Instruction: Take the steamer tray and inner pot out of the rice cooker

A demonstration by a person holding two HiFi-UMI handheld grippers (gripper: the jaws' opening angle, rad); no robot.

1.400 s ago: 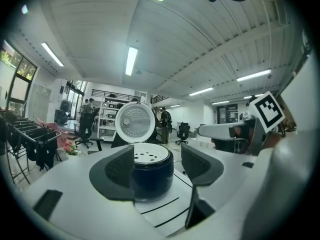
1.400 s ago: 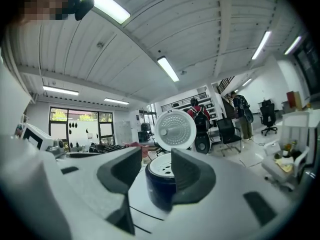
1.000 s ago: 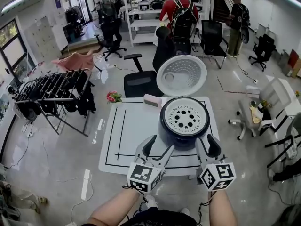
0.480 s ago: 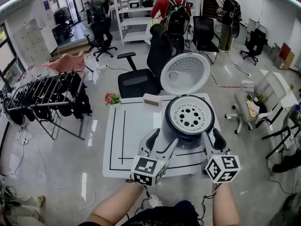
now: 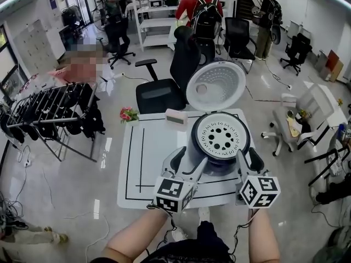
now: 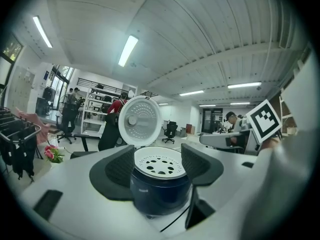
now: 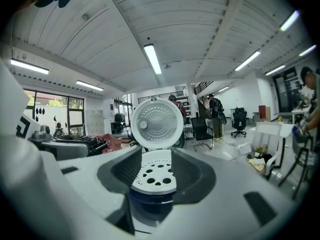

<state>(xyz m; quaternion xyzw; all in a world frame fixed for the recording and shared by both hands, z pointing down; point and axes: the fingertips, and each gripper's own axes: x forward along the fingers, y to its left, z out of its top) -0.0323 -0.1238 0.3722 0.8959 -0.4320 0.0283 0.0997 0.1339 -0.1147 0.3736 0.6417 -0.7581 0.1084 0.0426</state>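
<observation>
A dark blue rice cooker [image 5: 211, 156] stands on the white table [image 5: 153, 158] with its round white lid [image 5: 215, 86] tipped up at the back. The white steamer tray [image 5: 222, 136], dotted with holes, sits in the cooker's mouth; the inner pot below it is hidden. My left gripper [image 5: 186, 166] is open at the cooker's front left, and in the left gripper view the cooker [image 6: 160, 191] and tray [image 6: 160, 165] show between its jaws. My right gripper [image 5: 248, 162] is open at the front right, with the tray [image 7: 156, 176] framed between its jaws.
A small pale box [image 5: 176, 116] lies on the table behind the cooker. Flowers [image 5: 128, 114] and a black office chair [image 5: 159, 95] stand beyond the far edge. A loaded clothes rack [image 5: 49, 108] is at the left, a white chair [image 5: 299, 127] at the right, people at the back.
Both grippers have moved forward and now flank the front of the cooker. The jaws stand as wide as before, and the tray and lid have not moved.
</observation>
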